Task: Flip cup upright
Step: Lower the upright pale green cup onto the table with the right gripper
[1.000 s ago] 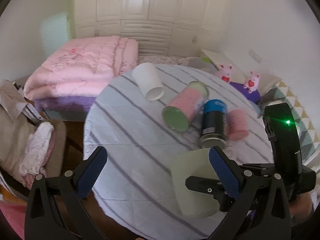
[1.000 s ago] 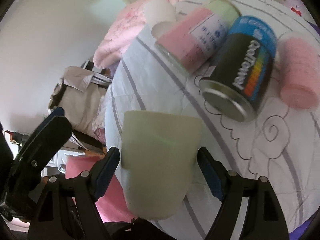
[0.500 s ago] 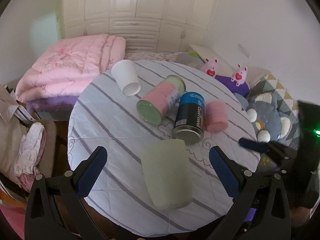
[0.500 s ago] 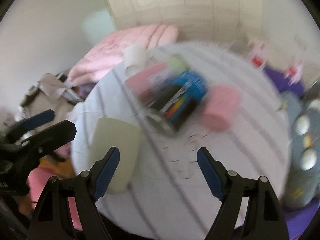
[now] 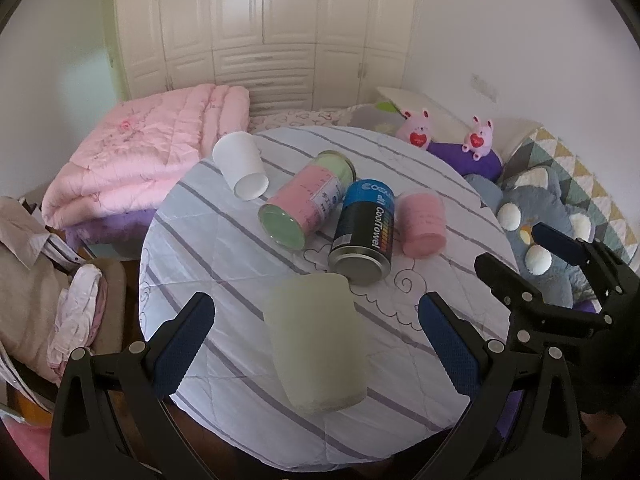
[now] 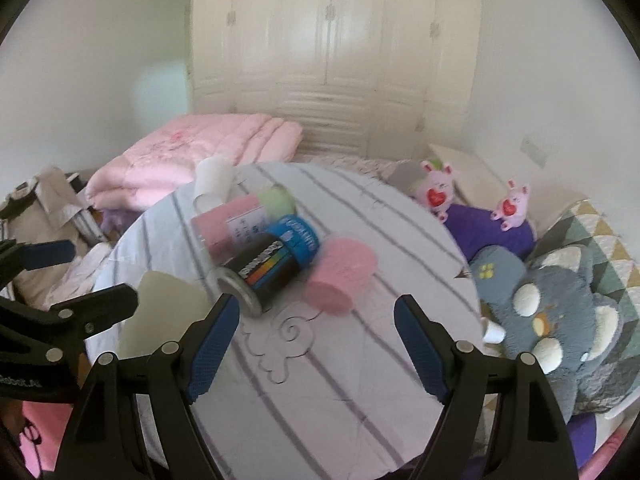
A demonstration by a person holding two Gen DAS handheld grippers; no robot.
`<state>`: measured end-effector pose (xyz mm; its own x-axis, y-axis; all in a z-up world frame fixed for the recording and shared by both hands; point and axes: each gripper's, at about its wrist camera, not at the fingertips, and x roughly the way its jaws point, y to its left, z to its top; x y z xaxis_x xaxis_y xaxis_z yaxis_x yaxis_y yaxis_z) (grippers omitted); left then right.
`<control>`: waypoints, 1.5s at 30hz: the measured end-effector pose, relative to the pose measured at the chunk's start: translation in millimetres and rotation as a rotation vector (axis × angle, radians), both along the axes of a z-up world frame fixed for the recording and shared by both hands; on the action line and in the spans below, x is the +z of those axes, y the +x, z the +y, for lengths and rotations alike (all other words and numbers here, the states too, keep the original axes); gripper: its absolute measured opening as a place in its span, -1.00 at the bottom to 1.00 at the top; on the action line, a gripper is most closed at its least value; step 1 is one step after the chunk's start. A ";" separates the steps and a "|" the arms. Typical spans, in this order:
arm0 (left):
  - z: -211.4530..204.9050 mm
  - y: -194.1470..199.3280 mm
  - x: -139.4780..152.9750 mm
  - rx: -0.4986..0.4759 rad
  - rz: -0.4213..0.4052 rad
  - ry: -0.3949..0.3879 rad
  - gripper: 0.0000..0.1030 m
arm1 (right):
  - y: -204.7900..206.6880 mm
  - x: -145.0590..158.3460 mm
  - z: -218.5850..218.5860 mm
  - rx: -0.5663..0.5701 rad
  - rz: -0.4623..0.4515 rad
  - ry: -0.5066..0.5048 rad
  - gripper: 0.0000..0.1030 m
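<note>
A pale green translucent cup (image 5: pixel 316 340) stands mouth down near the front edge of the round table (image 5: pixel 224 264). In the right wrist view the cup (image 6: pixel 160 312) is partly hidden behind the left gripper. My left gripper (image 5: pixel 316 332) is open, its jaws wide on either side of the cup and apart from it. My right gripper (image 6: pixel 316 340) is open and empty above the table's right half, away from the cup. A white paper cup (image 5: pixel 240 170) lies on its side at the table's far left.
A pink and green can (image 5: pixel 308 208), a blue and black can (image 5: pixel 364 232) and a pink roll (image 5: pixel 422 224) lie mid-table. A pink quilt (image 5: pixel 148 160) is behind, plush toys (image 5: pixel 540 216) at the right, clothes (image 5: pixel 52 280) at the left.
My right gripper let go of the green cup and pulled back to the right. My left gripper has come in so its open jaws frame the cup.
</note>
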<state>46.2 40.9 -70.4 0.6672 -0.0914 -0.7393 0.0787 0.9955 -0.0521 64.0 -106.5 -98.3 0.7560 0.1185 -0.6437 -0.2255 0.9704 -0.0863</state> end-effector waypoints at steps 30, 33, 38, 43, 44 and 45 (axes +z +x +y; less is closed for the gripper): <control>2.5 74.0 -83.5 0.066 0.332 -0.027 1.00 | 26.4 -47.8 1.6 0.020 0.171 0.010 0.57; 0.7 84.7 -89.7 0.070 0.358 -0.030 1.00 | 33.0 -51.6 1.7 0.023 0.192 0.013 0.57; 1.5 92.0 -98.3 0.045 0.406 -0.103 0.64 | 41.7 -58.3 2.9 0.033 0.221 0.009 0.57; -1.0 88.4 -92.0 0.042 0.363 -0.093 0.63 | 42.6 -62.2 9.8 0.069 0.242 0.007 0.57; -0.5 86.6 -87.7 0.041 0.340 -0.093 0.63 | 41.8 -62.0 11.2 0.078 0.241 0.006 0.57; 1.0 85.2 -83.5 0.037 0.317 -0.094 0.63 | 40.8 -61.7 12.6 0.087 0.240 0.006 0.57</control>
<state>131.4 41.9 -153.9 0.4090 -0.1490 -0.9003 0.0076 0.9871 -0.1599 104.8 -93.9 -160.1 0.5686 0.1804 -0.8026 -0.3214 0.9468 -0.0149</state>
